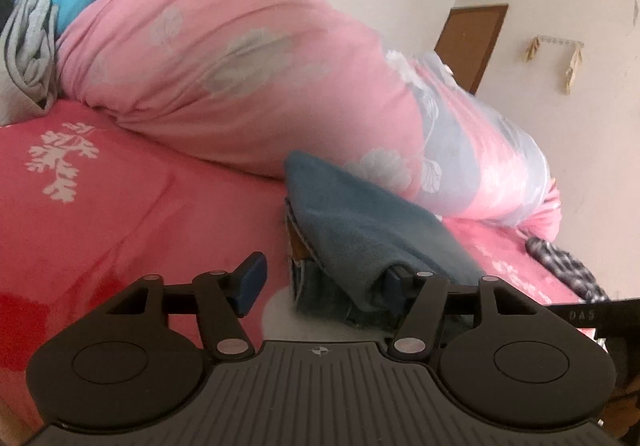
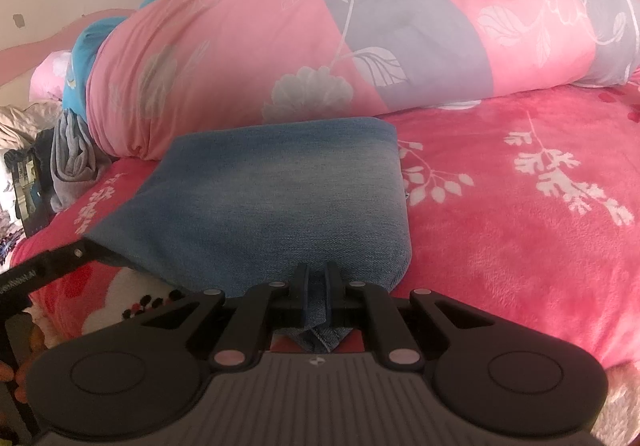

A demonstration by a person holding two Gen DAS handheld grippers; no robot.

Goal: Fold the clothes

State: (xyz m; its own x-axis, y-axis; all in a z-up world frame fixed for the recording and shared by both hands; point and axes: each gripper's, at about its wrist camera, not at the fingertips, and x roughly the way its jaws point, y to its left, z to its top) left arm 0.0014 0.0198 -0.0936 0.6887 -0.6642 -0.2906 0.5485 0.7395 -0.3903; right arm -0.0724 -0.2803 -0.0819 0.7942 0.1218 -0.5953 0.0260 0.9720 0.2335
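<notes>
A: What lies on the bed?

B: A pair of folded blue denim jeans (image 2: 276, 202), faded and soft-looking, forming a rough rectangle in the middle of the right wrist view. It rests on a fuzzy red-pink fleece blanket (image 2: 520, 246) printed with white leaf sprigs.

A: And behind it?

B: A bulky rolled quilt (image 2: 320, 38) in smooth pink and grey-lilac cotton with pale flowers, filling the upper half of that view. A crumpled grey knit garment (image 2: 72, 154) sits at its left end, at centre left of the frame.

A: How is the right gripper (image 2: 318, 286) set?

B: Its black fingers are pinched nearly together on a fold of the denim's near edge, at lower centre; a tuft of hem pokes out below them.

A: The left gripper (image 1: 324, 282)?

B: Spread wide. Its blue-padded left finger (image 1: 252, 282) stands clear over the blanket. The right finger is tucked into or under the edge of the jeans (image 1: 360, 230), at lower centre right; nothing is clamped.

A: Anything else?

B: A brown wooden door (image 1: 476, 42) in the white wall, upper right.
</notes>
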